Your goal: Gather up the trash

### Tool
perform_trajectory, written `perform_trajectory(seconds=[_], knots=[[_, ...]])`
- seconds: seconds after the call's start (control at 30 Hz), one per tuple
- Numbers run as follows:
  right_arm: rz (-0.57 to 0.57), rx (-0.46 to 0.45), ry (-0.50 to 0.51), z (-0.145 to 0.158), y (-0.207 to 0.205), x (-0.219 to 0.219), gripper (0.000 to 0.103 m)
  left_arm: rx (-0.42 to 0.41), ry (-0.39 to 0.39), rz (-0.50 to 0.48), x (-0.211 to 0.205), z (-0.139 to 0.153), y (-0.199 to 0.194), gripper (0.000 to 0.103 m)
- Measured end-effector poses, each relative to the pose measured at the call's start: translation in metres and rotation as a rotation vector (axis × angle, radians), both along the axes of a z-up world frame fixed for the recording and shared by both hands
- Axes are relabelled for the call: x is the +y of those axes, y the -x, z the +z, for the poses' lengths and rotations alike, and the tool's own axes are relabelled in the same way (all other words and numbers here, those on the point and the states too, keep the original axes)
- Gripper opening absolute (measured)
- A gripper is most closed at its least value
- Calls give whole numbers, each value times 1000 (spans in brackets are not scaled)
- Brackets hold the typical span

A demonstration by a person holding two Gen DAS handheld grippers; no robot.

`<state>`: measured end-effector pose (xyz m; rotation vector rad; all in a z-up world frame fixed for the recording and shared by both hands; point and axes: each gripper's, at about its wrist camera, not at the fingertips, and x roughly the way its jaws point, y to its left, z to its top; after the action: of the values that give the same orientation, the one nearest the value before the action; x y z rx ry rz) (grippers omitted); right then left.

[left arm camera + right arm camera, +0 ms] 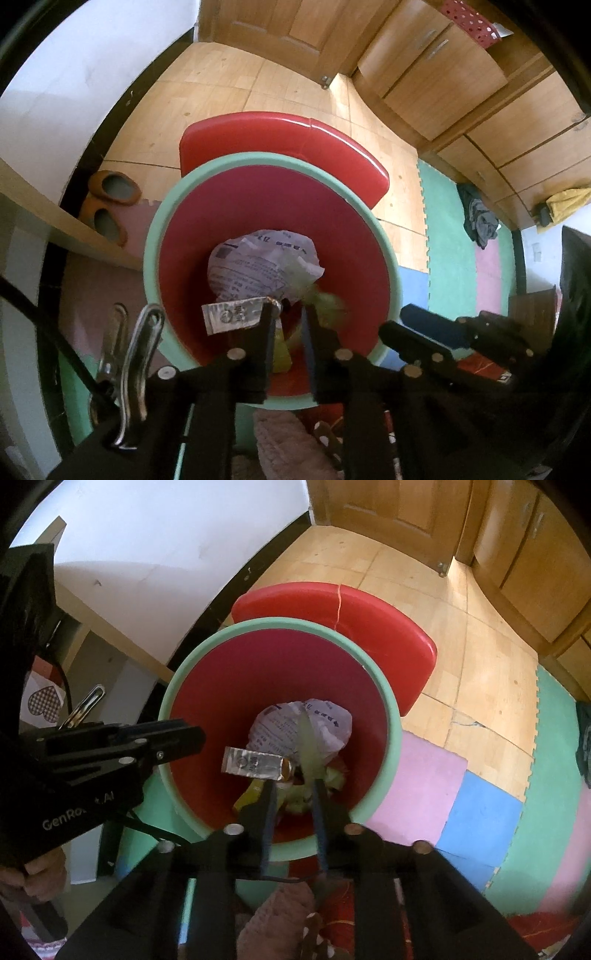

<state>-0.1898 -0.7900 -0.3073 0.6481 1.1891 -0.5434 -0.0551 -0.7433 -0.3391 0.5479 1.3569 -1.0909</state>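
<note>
A red bin with a mint-green rim [162, 206] [391, 701] stands on the floor below both grippers. It holds a crumpled printed paper wad [255, 262] [295, 723] and yellow-green scraps [251, 797]. My left gripper [290, 310] hangs over the bin, jaws apart, with a silver wrapper [232, 315] stuck at its left fingertip. My right gripper [293, 786] is also over the bin, jaws apart; the same silver wrapper [255, 764] lies by its left fingertip and a blurred pale green strip [308, 746] shows above its right finger. The left gripper also shows in the right wrist view [177, 742].
A red stool [295, 136] [369, 620] stands behind the bin. Wooden cabinets [461, 74] and a door line the far side. Coloured foam mats [480, 812] cover the floor at right. Slippers [110, 199] lie at left by a wooden shelf.
</note>
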Motion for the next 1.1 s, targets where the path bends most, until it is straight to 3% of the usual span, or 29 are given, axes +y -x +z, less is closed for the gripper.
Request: perform_trajectory(seconds=[0.37, 0.47, 0.83, 1.1], knots=[[-11, -2, 27, 12, 2, 0, 34, -20, -16, 38, 12, 9, -5, 41], [-16, -5, 36, 17, 4, 2, 42, -29, -14, 48, 15, 14, -6, 44], [-10, -17, 65, 37, 6, 15, 42, -56, 15, 65, 31, 43, -1, 49], [-15, -33, 96, 57, 12, 25, 46, -63, 46, 96, 49, 69, 2, 59]])
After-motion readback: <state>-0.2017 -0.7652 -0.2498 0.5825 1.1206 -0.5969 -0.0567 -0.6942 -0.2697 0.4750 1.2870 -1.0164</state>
